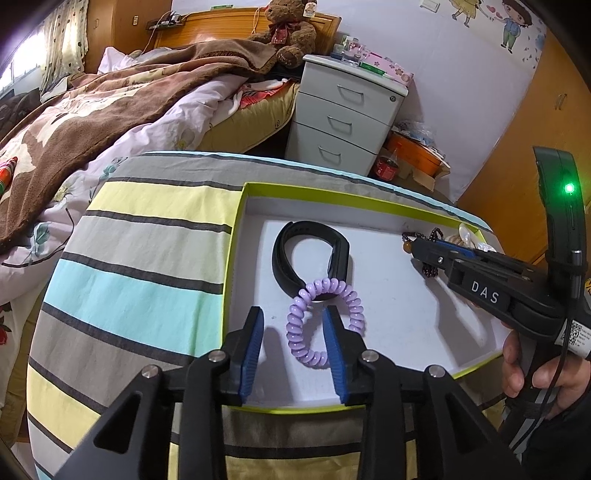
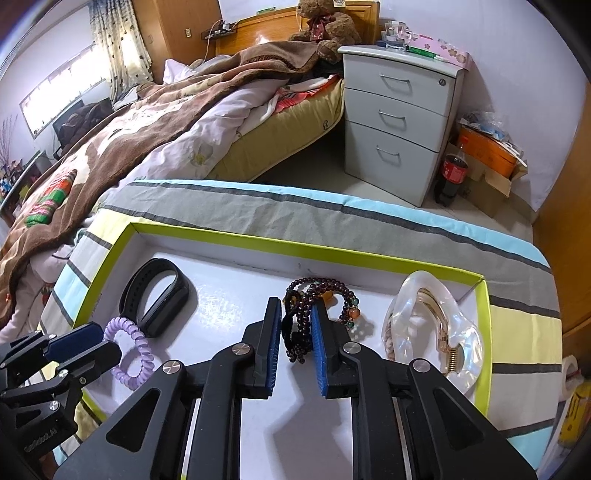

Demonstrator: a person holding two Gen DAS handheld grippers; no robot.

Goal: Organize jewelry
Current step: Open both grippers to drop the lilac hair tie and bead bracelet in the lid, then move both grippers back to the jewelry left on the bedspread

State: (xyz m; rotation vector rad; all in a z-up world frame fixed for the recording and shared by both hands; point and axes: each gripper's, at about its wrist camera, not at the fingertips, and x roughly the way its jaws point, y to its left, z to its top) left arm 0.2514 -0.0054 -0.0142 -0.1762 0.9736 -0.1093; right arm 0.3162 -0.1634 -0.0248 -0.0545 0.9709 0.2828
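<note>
Both grippers work over the green-rimmed tray point(image 2: 303, 251).
Left gripper point(image 1: 293, 325) gapes wide astride the purple coil bracelet point(image 1: 325, 321); right gripper point(image 2: 295, 325) narrowly brackets the beaded bracelet point(image 2: 314, 295), the shell clip point(image 2: 436, 332) beside it.

A lilac coiled hair tie point(image 1: 324, 322) is lying beside a black band point(image 1: 310, 258) in the lime-rimmed white tray point(image 1: 369, 201), on yellow-, grey- and turquoise-striped cloth point(image 1: 129, 280).

A home bedroom: unmade bed point(image 2: 155, 122), teddy bear point(image 2: 325, 22), drawer nightstand point(image 2: 399, 118).

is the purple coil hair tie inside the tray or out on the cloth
Inside: the purple coil hair tie lies on the white floor of the tray, within its green rim, touching the black band.
</note>
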